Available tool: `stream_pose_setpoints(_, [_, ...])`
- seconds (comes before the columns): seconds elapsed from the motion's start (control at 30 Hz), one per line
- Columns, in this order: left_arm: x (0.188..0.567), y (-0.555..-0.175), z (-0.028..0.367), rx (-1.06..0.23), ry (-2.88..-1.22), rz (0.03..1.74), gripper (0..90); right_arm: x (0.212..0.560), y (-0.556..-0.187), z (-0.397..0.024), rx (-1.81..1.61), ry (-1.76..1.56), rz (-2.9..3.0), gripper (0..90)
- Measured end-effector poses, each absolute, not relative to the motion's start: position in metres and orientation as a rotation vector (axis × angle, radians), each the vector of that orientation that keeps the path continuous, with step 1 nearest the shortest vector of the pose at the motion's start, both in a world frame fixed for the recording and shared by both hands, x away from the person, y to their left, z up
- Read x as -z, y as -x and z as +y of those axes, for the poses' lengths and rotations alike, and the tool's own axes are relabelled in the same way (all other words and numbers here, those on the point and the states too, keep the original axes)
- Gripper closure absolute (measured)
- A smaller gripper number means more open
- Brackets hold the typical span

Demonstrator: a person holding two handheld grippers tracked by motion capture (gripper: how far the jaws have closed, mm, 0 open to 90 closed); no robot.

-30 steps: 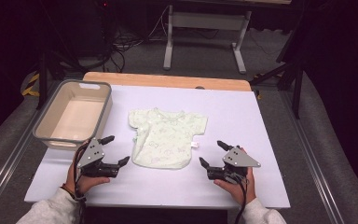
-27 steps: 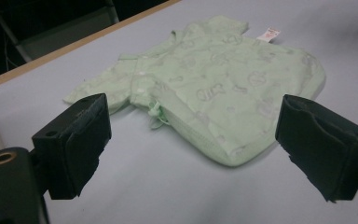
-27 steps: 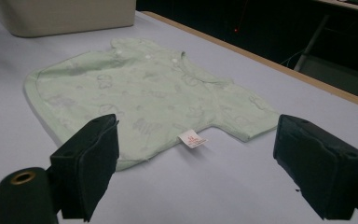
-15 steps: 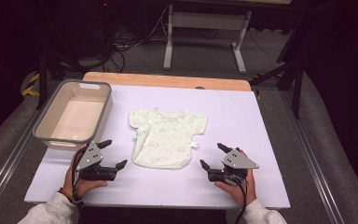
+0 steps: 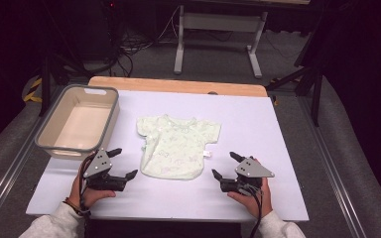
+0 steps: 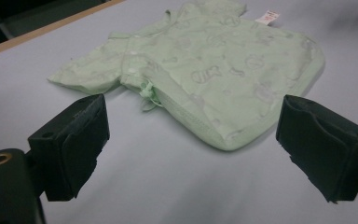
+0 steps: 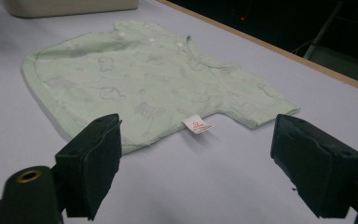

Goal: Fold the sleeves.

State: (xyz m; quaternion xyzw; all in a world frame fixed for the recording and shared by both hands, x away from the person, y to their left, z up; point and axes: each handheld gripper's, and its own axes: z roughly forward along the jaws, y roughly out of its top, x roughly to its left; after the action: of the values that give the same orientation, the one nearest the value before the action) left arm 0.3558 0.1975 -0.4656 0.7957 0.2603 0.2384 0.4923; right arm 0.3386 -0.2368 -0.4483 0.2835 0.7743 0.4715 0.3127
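A small pale green baby shirt [image 5: 178,146] lies flat on the white table, collar toward the far side and hem toward me. A white label [image 7: 197,125] sticks out at its right side. My left gripper [image 5: 123,163] rests on the table just left of the hem, open and holding nothing. In the left gripper view the shirt [image 6: 205,70] lies ahead between the spread jaws. My right gripper [image 5: 225,165] sits right of the hem, open too. The shirt [image 7: 140,79] spreads out ahead in the right gripper view.
A grey-rimmed beige bin [image 5: 110,119] stands at the table's left, just beyond my left gripper; nothing shows inside it. A wooden strip [image 5: 178,85] runs along the table's far edge. Metal stand legs and cables occupy the dark floor beyond.
Both hands have drawn a little toward the table's near edge. The shirt has not moved and both grippers stay open.
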Motion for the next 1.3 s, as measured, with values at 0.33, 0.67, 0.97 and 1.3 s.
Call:
stream_pose_setpoints(0.33, [0.455, -0.391, 0.18, -0.525, -1.994, 0.659, 4.9, 0.447, -0.335, -0.238, -1.232, -0.751, 2.036, 17.3])
stream_pose_setpoints(0.67, [0.438, -0.44, 0.162, -0.501, -1.983, 0.694, 7.8, 0.448, -0.336, -0.24, -1.233, -0.757, 2.047, 17.6])
stream_pose_setpoints(0.97, [0.432, -0.483, 0.15, -0.623, -2.013, 0.902, 16.5, 0.448, -0.335, -0.239, -1.249, -0.739, 2.074, 18.5])
stream_pose_setpoints(1.3, [0.447, -0.523, 0.145, -0.576, -1.977, 1.114, 21.0, 0.449, -0.336, -0.241, -1.266, -0.74, 2.099, 18.7])
